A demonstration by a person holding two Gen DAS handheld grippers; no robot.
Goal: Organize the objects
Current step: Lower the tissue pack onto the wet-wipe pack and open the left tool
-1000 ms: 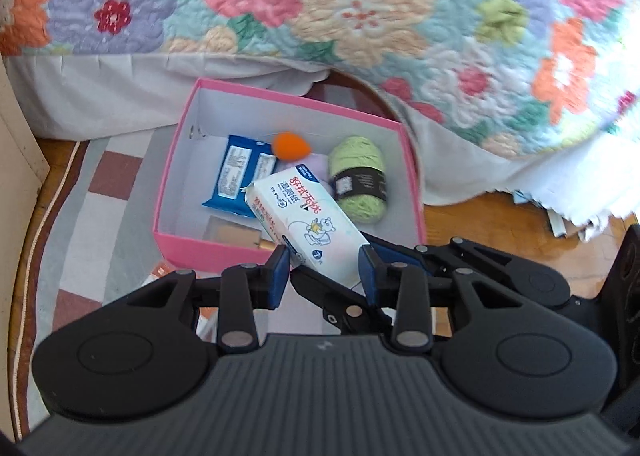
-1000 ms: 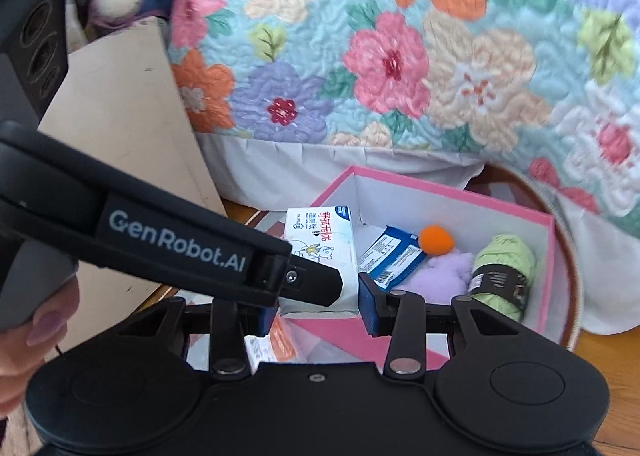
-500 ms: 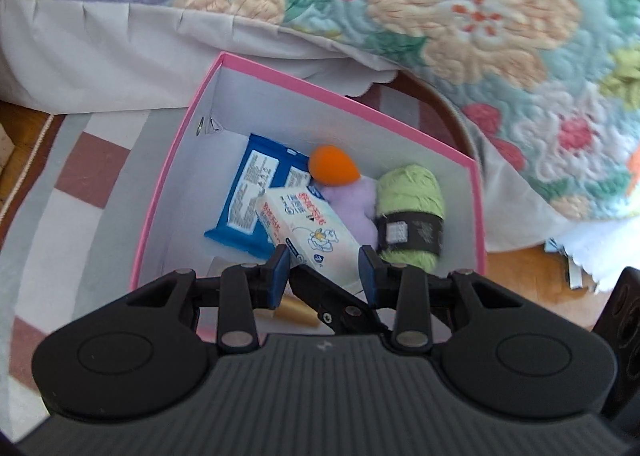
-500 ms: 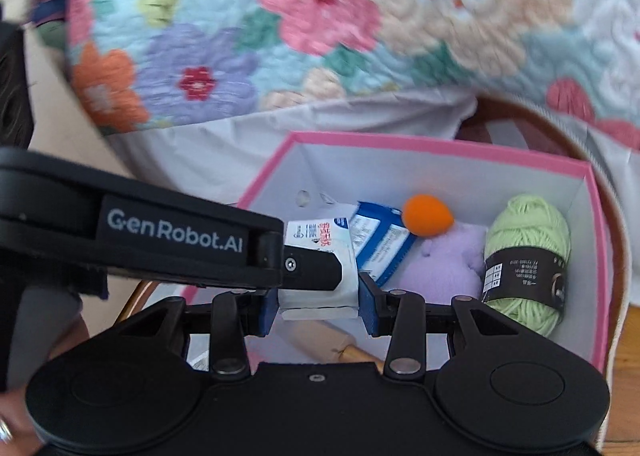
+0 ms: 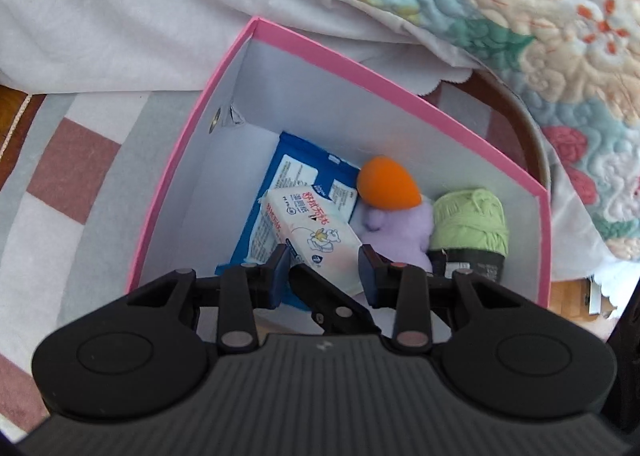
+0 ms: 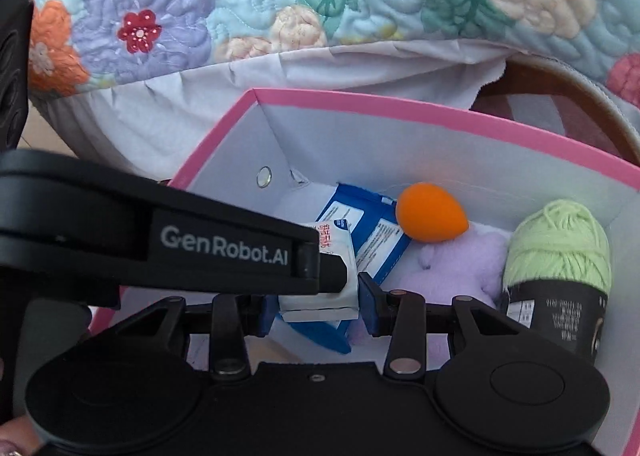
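Both grippers hold one white tissue pack [image 5: 308, 232] inside the pink box [image 5: 192, 116], low over its contents. My left gripper [image 5: 323, 274] is shut on the pack's near end. My right gripper [image 6: 316, 302] is shut on the same pack [image 6: 340, 292], and the other gripper's finger crosses in front of it. In the box lie a blue wipes packet [image 5: 296, 172], an orange sponge egg [image 5: 386, 184], a purple plush [image 5: 394, 230] and a green yarn ball [image 5: 470, 220]. These also show in the right wrist view: packet [image 6: 360, 224], egg [image 6: 430, 212], plush [image 6: 452, 260], yarn [image 6: 560, 244].
A floral quilt [image 5: 520, 4] with a white skirt [image 5: 120, 28] hangs just behind the box. The box stands on a grey, white and maroon checked rug [image 5: 68, 164]. Wooden floor [image 5: 568, 292] shows at the right.
Both grippers have carried the tissue pack forward and down into the pink box, over the blue packet. The box and its contents now fill the views.
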